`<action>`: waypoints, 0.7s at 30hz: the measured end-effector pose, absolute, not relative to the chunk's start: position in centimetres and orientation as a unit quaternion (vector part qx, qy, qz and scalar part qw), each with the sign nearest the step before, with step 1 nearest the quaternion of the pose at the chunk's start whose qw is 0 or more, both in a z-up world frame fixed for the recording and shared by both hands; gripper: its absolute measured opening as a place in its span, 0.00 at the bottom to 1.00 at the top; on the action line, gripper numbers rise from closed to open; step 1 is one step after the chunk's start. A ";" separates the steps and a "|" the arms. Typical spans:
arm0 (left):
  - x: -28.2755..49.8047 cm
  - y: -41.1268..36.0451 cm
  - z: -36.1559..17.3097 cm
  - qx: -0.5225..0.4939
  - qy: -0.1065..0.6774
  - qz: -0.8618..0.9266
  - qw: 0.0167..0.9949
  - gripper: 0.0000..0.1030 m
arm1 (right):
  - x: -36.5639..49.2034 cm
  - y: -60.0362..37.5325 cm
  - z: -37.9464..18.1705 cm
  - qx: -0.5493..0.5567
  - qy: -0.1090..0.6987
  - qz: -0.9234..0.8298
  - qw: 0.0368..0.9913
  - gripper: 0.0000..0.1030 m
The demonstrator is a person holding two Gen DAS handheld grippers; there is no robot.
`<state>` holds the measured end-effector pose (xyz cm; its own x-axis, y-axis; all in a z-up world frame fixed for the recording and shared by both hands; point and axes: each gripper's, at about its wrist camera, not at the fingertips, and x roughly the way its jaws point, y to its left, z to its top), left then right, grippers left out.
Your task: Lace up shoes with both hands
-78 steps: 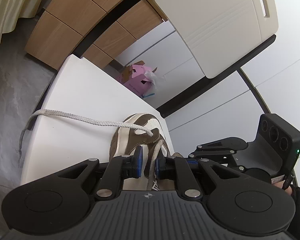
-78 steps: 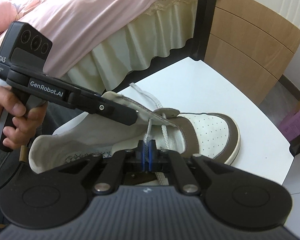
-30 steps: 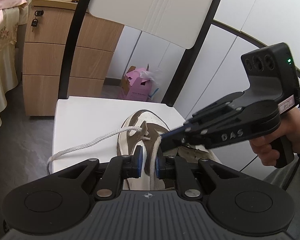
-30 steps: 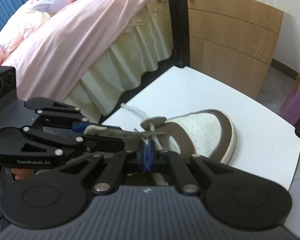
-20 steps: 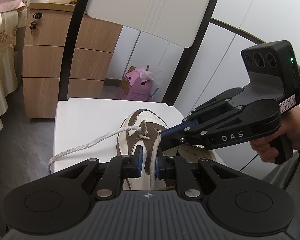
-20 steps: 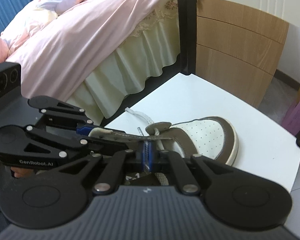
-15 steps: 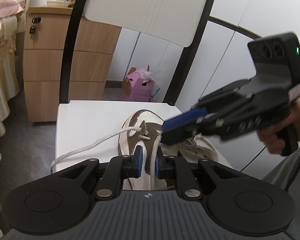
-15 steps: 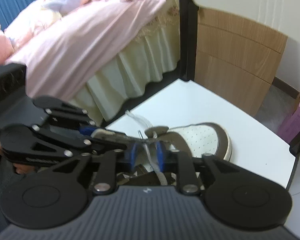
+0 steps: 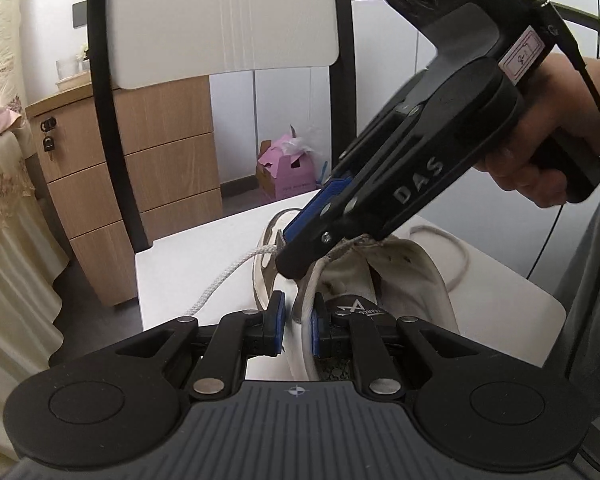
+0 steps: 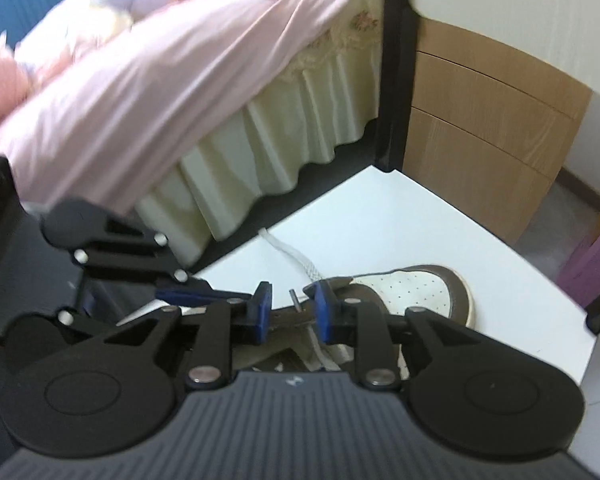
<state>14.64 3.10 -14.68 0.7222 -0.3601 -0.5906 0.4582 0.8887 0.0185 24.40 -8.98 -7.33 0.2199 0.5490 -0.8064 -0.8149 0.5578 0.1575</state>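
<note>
Shoe (image 9: 400, 276) lies on the white seat (image 9: 188, 276), toe toward the chair back. Just before its collar, the left gripper (image 9: 297, 326) has its jaws slightly apart, a lace (image 9: 309, 300) running between them. Above the shoe's tongue, the right gripper (image 10: 289, 307) hangs spread wide, a lace tip (image 10: 294, 299) standing loose between its pads.

You've got a white shoe (image 10: 416, 286) with brown trim and dotted toe, white lace (image 9: 236, 270), blue pads (image 9: 277, 322), pink box (image 9: 288, 174), pink bedspread (image 10: 160, 60).
</note>
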 end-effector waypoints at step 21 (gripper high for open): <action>15.4 3.9 -14.7 0.032 0.315 -0.234 0.919 0.15 | 23.8 -9.6 -5.6 -0.133 0.356 0.444 0.811 0.03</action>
